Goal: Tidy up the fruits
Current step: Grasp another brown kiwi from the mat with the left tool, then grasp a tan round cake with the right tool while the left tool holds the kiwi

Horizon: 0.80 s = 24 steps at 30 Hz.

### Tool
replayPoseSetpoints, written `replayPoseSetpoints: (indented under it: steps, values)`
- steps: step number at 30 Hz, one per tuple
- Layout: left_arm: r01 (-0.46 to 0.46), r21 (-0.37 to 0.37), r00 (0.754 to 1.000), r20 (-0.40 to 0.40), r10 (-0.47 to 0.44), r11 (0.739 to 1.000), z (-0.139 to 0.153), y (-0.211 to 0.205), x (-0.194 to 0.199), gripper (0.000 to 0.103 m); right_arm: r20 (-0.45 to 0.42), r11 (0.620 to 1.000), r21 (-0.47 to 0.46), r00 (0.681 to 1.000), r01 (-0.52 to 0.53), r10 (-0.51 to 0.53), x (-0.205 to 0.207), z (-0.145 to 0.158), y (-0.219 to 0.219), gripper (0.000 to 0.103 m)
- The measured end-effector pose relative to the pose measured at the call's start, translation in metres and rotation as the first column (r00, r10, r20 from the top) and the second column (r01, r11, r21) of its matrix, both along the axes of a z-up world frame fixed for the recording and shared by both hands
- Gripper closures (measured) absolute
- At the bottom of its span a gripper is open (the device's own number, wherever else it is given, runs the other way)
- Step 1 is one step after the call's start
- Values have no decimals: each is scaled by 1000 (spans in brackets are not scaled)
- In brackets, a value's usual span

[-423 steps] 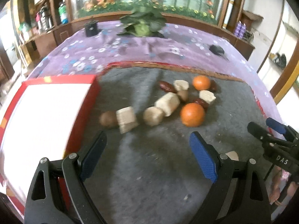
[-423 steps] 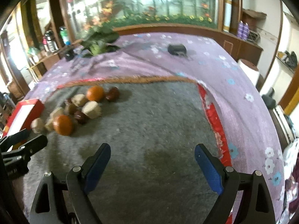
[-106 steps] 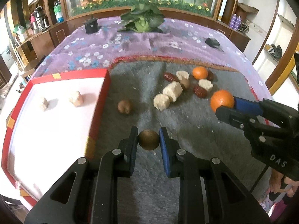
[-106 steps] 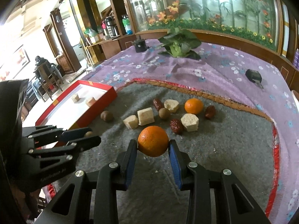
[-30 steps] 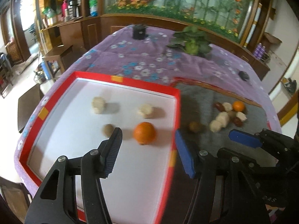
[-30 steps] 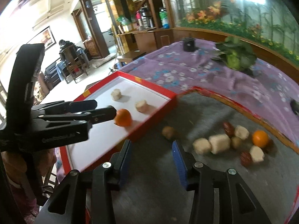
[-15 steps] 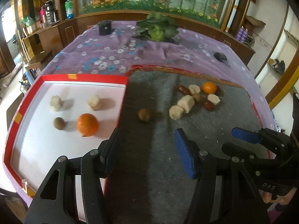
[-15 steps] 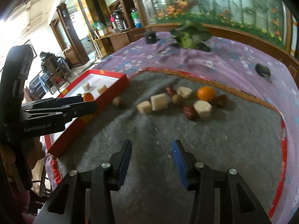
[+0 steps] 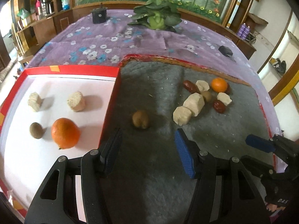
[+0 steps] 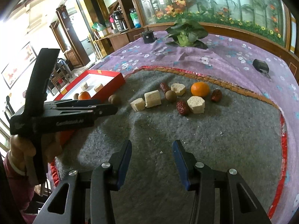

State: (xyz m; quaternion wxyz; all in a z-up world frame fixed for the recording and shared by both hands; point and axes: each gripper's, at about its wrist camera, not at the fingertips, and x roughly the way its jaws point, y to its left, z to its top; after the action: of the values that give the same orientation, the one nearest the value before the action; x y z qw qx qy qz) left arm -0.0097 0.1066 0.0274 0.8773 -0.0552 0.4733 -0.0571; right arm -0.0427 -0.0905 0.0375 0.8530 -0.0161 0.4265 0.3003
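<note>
A purple flowered cloth (image 9: 119,43) covers the bench, with a grey felt mat (image 9: 160,168) laid over its near part. Along the far side runs a wooden ledge (image 10: 233,29) under a wide glass panel painted with flowers and bamboo (image 10: 214,1). At far left, wooden shelves (image 9: 31,24) hold flasks and bottles. Bright daylight floods in from the left, where a framed picture (image 10: 18,63) hangs on a pale wall.

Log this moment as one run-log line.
left gripper: open, empty, over grey mat near brown fruit | right gripper: open, empty | red tray: orange, small brown fruit, two pale chunks | mat: rest unsorted
</note>
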Motion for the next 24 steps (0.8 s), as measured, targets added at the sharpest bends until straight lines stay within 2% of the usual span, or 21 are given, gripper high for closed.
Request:
replayPoseSetpoints:
  steps: [4, 8, 9, 10, 12, 16, 24]
  values:
    - [11, 40, 1000, 11, -11, 999, 0, -5, 5, 44, -9, 1000, -4, 1000, -4, 4, 4, -3, 1, 59]
    - [11, 44, 1000, 12, -12, 999, -2, -5, 12, 44, -15, 1000, -1, 1000, 0, 0, 8, -6, 2, 59]
    - [16, 50, 1000, 13, -17, 999, -3, -5, 13, 52, -14, 1000, 2, 1000, 2, -1, 9, -6, 1, 59]
    - [21, 58, 1000, 10, -22, 998, -3, -6, 14, 78, -10, 1000, 8, 1000, 2, -2, 10, -6, 1, 59]
    - [37, 55, 999, -12, -36, 998, -8, -6, 16, 77, -12, 1000, 11, 1000, 3, -3, 12, -6, 1, 59]
    - [56, 60, 998, -3, -56, 997, -6, -8, 12, 77, -18, 1000, 16, 1000, -6, 6, 16, -7, 5, 59]
    - [37, 78, 999, 18, -39, 996, 3, -6, 1, 77, -36, 995, 40, 995, -92, 94, 26, -11, 34, 59]
